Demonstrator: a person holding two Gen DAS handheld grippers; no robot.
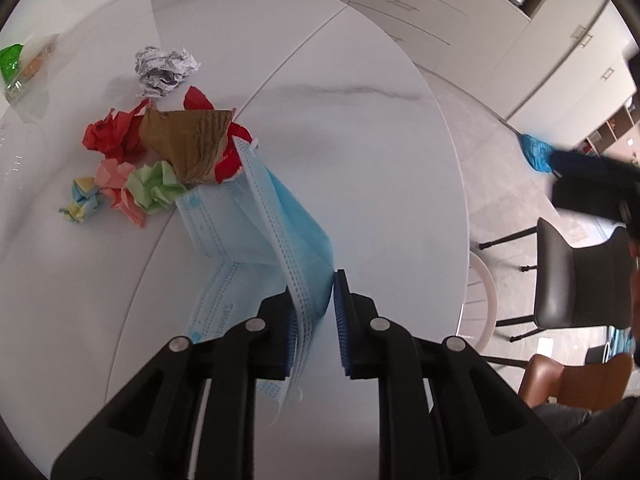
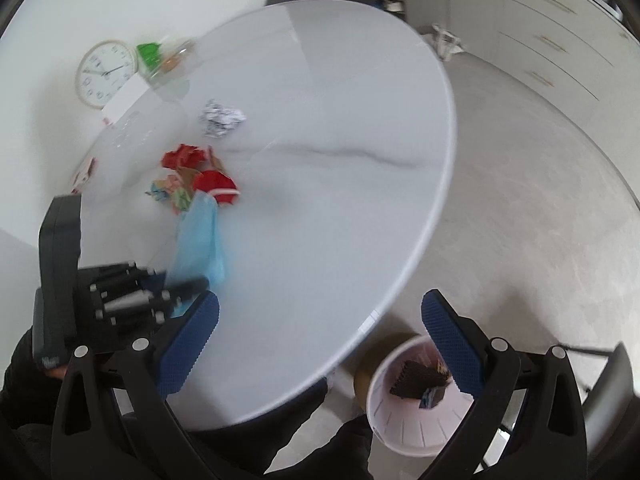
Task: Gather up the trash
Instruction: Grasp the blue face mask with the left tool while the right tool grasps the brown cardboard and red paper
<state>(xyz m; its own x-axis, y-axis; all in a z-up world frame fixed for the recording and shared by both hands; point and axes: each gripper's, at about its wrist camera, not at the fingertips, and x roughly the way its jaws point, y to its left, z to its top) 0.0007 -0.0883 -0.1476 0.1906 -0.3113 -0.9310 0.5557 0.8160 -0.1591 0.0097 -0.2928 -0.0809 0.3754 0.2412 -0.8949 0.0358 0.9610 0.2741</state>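
Observation:
A light blue face mask lies partly on the white marble table, and my left gripper is shut on its near end. Behind the mask sits a pile of trash: a brown cardboard scrap, red crumpled paper, green and pink paper balls, and a crumpled printed sheet. In the right wrist view my right gripper stands open and empty over the table's near edge, with the left gripper and the mask to its left.
A white bin with dark scraps inside stands on the floor under the table's near edge. A clock and a glass jar sit at the far side. Chairs and cabinets stand to the right.

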